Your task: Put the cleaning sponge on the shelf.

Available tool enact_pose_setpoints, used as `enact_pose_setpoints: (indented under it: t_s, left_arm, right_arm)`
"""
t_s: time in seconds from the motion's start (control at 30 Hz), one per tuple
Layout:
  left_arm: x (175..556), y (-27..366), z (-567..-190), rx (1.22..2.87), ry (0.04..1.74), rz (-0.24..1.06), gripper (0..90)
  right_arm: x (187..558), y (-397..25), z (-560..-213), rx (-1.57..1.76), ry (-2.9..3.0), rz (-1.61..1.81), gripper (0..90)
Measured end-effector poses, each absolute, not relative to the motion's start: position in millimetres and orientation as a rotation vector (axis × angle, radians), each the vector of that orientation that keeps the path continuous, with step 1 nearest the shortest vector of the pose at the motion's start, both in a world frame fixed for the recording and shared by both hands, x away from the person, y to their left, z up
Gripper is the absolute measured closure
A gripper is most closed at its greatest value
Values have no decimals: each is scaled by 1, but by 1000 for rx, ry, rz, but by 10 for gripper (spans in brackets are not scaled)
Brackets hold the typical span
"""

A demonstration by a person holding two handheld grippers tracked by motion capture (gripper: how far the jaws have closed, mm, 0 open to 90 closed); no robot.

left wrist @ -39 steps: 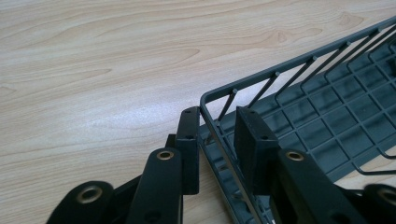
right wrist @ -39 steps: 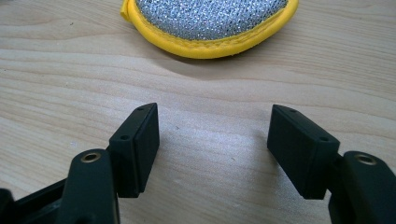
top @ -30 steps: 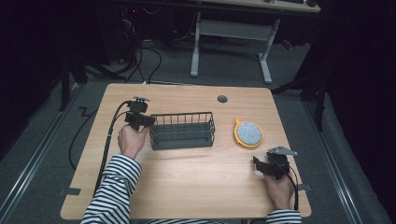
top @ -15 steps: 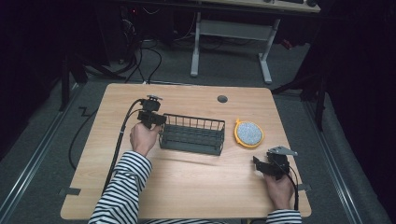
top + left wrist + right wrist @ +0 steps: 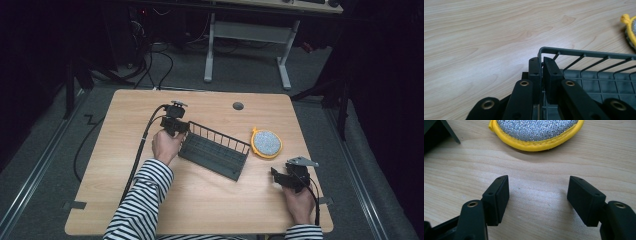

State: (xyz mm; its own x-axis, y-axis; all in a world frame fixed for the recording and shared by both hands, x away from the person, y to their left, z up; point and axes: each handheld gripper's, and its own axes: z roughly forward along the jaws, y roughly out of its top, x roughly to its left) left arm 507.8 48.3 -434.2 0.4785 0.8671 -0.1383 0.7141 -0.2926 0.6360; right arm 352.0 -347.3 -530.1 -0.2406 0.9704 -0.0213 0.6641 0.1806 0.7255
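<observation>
At table's left-centre, left gripper [image 5: 176,125] is clamped on the basket [image 5: 215,150] rim corner; the basket's long axis runs 10-to-4 toward the right gripper [image 5: 281,176]. That one idles, jaws wide, with the scrubber [image 5: 266,143] near at its 11 o'clock.

Count on my desk [image 5: 120,200]: one basket, one scouring pad, two hand-held grippers.

I count one dark wire basket [image 5: 215,150] near the centre, one round yellow-rimmed scouring pad [image 5: 266,143] at its 3 o'clock, one grey grommet [image 5: 238,106] at 12 o'clock, and two hand-held grippers: the left hand-held gripper [image 5: 181,127] at the basket's 10 o'clock, the right hand-held gripper [image 5: 276,175] at 4 o'clock. Two hands hold them.
</observation>
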Motion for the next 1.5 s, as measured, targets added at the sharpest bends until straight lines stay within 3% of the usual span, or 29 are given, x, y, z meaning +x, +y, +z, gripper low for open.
enact_pose_setpoints:
  t_s: [0.43, 0.47, 0.5, 0.57, 0.7, 0.83, 1.1, 1.5]
  left_arm:
    - [508, 46, -435, 2091, 1284, 294, 827]
    - [508, 46, -435, 2089, 1281, 291, 796]
    - [507, 46, -433, 2080, 1274, 287, 666]
    - [506, 47, -432, 2067, 1272, 283, 513]
    - [499, 61, -421, 1970, 1241, 260, 386]
    - [490, 74, -415, 1943, 1216, 264, 347]
    - [462, 118, -412, 1867, 1213, 311, 353]
    - [420, 159, -462, 1898, 1277, 364, 354]
  right_arm:
    - [352, -347, -530, 1531, 1976, 830, 344]
    - [352, -347, -530, 1532, 1976, 830, 344]
    - [352, -347, -530, 1532, 1976, 830, 344]
    - [352, -347, -530, 1532, 1976, 831, 344]
    - [352, -347, -530, 1532, 1976, 831, 344]
    - [352, -347, -530, 1532, 1976, 832, 344]
    - [352, -347, -530, 1533, 1976, 831, 346]
    - [353, -348, -530, 1535, 1975, 836, 356]
